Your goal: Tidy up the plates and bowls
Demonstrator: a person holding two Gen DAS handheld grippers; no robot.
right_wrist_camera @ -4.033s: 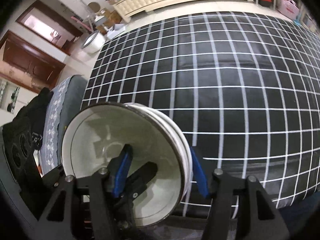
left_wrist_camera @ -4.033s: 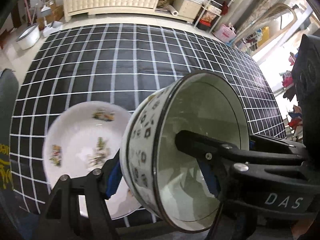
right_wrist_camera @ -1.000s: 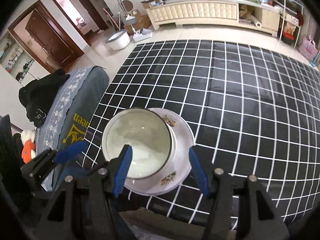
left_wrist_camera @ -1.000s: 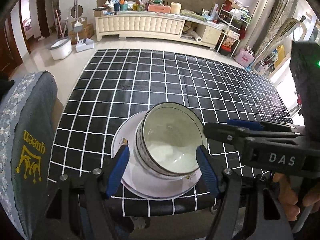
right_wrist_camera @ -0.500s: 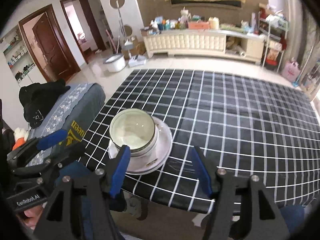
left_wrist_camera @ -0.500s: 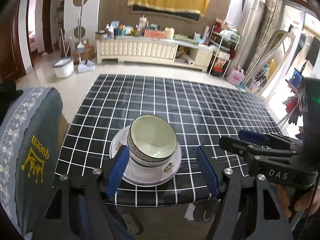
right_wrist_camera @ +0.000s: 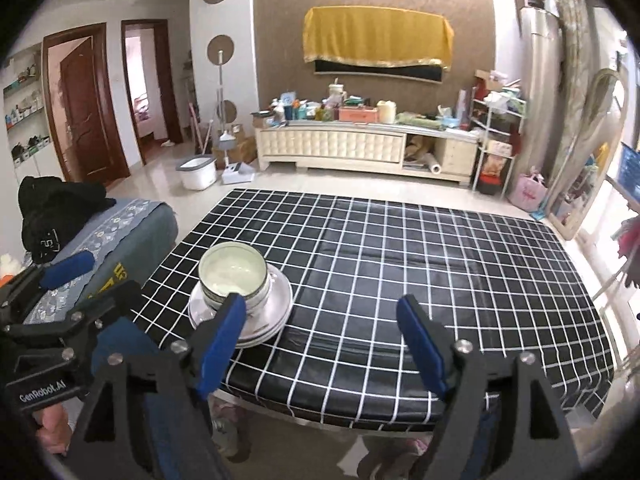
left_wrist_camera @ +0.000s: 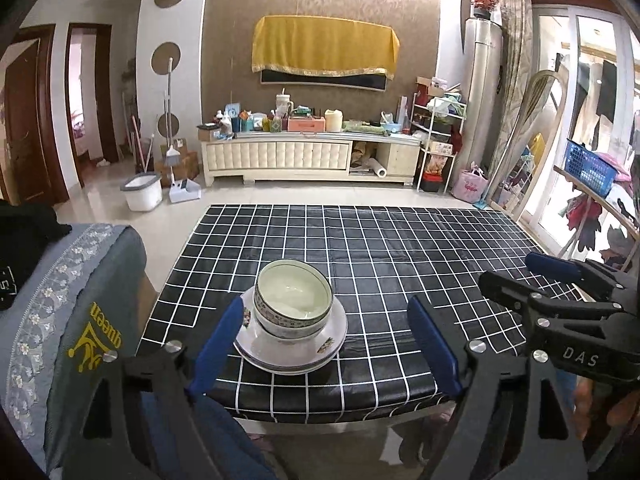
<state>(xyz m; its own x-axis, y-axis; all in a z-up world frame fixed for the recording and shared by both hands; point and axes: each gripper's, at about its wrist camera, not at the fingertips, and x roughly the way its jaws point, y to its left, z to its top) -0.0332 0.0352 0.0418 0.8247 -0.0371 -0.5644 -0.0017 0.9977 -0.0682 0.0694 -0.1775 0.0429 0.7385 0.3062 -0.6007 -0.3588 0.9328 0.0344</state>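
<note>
My bowls point(left_wrist_camera: 294, 300) sit nested on the plates point(left_wrist_camera: 291, 350), one neat stack near the desk's point(left_wrist_camera: 400, 264) near-left edge, at about seven o'clock on the checked cloth. From my left view the stack lies at twelve o'clock, just ahead of my left gripper point(left_wrist_camera: 326, 348); from my right view it lies at ten o'clock of my right gripper point(right_wrist_camera: 322, 338). Both sets of fingers have just been opening and now stand spread wide with nothing between them, clear of the crockery. I see no other plate or bowl anywhere on the cloth, so I judge the stacking done. What remains, as far as I can tell, is only to draw my hands away.
</note>
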